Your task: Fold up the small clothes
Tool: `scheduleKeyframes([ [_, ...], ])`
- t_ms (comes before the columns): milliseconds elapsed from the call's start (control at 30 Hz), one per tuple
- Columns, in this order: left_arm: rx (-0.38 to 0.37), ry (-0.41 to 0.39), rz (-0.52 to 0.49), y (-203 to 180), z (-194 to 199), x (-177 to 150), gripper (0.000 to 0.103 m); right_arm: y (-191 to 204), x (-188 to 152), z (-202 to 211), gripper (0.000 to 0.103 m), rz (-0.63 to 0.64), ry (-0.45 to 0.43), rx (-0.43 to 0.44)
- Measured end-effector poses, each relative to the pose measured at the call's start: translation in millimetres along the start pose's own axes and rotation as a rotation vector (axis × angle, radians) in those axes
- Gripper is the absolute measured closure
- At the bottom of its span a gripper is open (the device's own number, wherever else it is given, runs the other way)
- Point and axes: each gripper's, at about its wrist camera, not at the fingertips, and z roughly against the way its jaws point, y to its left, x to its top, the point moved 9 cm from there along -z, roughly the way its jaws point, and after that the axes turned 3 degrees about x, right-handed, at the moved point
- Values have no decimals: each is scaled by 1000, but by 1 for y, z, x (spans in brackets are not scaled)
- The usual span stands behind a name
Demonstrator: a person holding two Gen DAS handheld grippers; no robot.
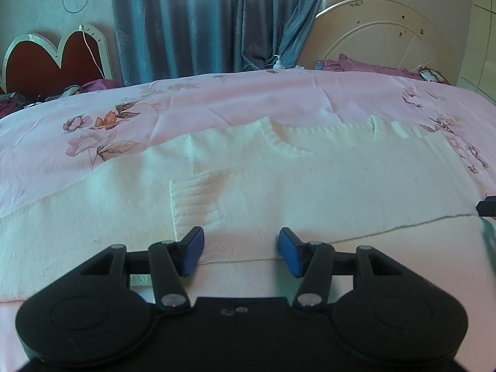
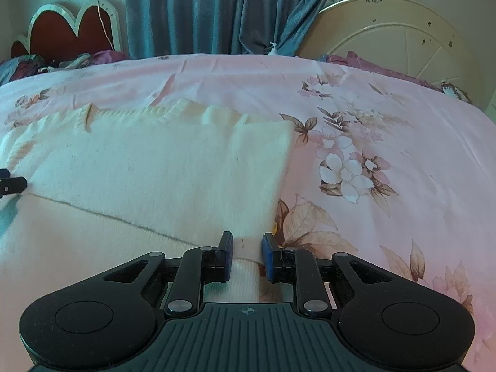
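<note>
ahead of both pairs of fingers a white sweater (image 1: 279, 186) lies spread flat on a pink sheet (image 1: 93, 155) printed with flowers. the left gripper (image 1: 241, 249) hangs low over the sweater's near part, its blue pads (image 1: 193, 251) wide apart with nothing between them; a ribbed cuff (image 1: 192, 201) lies just beyond the left pad, and a thin grey line crosses the knit past the right one. the ribbed collar (image 1: 288, 142) sits far ahead, near the sweater's far edge. the right gripper (image 2: 247, 255) is at the sweater's (image 2: 161, 167) near right corner, its pads (image 2: 269, 257) parted a little, with a strip of ribbed hem lying in the gap; whether the pads touch it i cannot tell. right of those fingers is bare sheet (image 2: 403, 124). far behind stand a blue curtain (image 1: 217, 21), a red heart-shaped board (image 1: 52, 62) to the left and a cream round headboard (image 2: 403, 37) to the right.
</note>
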Motion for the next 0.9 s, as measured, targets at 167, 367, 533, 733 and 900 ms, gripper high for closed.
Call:
scheduleKeyframes([
  [167, 37, -55, 9, 11, 23, 2, 12, -2, 8, 32, 83, -70, -90, -9],
  [367, 95, -92, 221, 90, 61, -24, 27, 15, 6, 47, 82, -130, -108, 35],
  [533, 279, -65, 458, 202, 89, -76, 42, 35, 5, 44, 56, -147, -124, 40],
  [733, 321, -74, 785, 308, 109, -129, 52, 75, 9, 32, 56, -99, -106, 89],
  [900, 272, -125, 938, 351, 109, -130, 52, 95, 13, 25, 57, -78, -95, 85],
])
